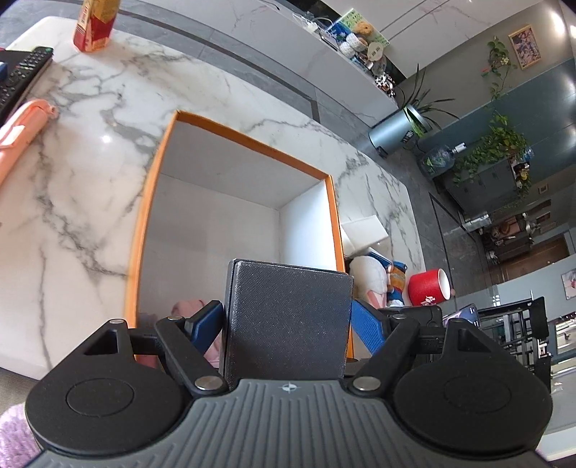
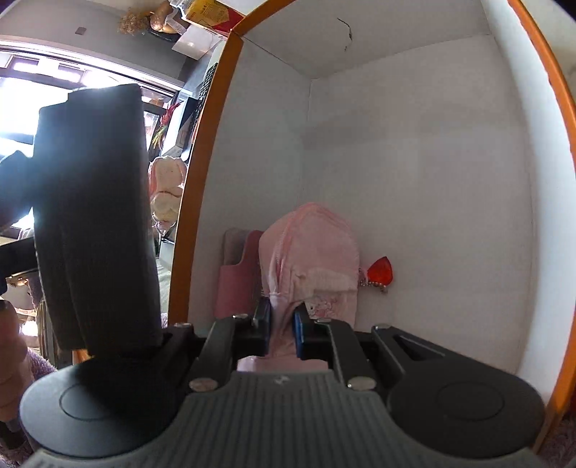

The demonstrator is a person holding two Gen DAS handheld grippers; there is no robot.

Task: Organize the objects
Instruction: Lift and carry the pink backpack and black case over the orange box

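My left gripper is shut on a dark grey textured box and holds it over the near edge of an open orange-rimmed box with white inner walls. The grey box also shows in the right wrist view, beside the orange rim. My right gripper is inside the orange box, shut on a pink cloth pouch with a red heart charm on a bead chain. A darker pink case stands behind the pouch.
The orange box stands on a white marble table. A remote, a pink case and a red-yellow carton lie at the table's left. A plush toy, a red mug and a white block are right of the box.
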